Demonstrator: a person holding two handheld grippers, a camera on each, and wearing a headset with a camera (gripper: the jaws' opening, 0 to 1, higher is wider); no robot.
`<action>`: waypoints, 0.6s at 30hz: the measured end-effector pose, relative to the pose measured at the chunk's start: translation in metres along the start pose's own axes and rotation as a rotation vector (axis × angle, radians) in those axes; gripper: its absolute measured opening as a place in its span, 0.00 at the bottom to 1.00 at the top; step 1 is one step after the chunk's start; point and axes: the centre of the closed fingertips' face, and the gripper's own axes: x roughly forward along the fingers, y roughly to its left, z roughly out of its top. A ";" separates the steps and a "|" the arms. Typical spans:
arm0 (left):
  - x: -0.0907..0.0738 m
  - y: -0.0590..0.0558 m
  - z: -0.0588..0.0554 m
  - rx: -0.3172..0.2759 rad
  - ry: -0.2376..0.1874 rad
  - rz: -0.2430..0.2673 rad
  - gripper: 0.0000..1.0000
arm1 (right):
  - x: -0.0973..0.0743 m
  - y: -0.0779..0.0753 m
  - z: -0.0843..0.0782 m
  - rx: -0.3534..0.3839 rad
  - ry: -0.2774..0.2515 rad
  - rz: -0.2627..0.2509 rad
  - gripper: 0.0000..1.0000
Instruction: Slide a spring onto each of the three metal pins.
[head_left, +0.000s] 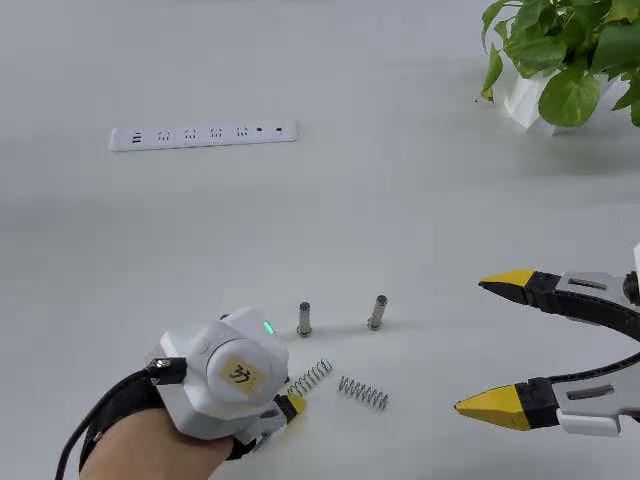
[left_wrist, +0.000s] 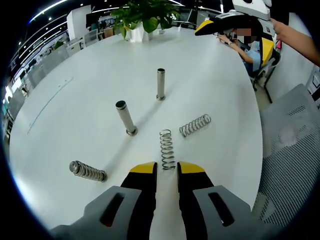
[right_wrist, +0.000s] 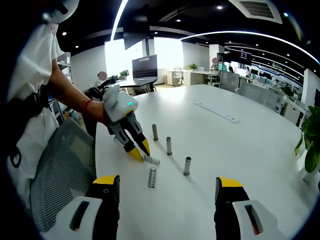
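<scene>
Head view, left gripper (head_left: 293, 405) tilted toward spring (head_left: 310, 377)

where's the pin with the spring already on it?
Left gripper view, lower left: the sprung pin sits left of the left gripper, nearer than the closest bare pin.

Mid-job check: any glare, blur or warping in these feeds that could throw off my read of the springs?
Head view: even soft light, loose spring and pins sharp, faint shadows. Left gripper view: fisheye bows the table edge; fingers crisp. Right gripper view: bright ceiling strip, parts small yet sharp.
</scene>
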 end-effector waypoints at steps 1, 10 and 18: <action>0.000 0.000 0.000 0.001 0.001 0.002 0.12 | 0.000 0.000 0.000 0.000 0.000 0.000 0.77; 0.000 0.003 0.000 0.017 0.016 0.007 0.07 | -0.001 0.000 -0.002 0.000 0.002 0.000 0.77; 0.000 0.004 -0.002 0.040 0.029 0.003 0.07 | 0.002 0.004 -0.003 0.004 0.007 0.006 0.78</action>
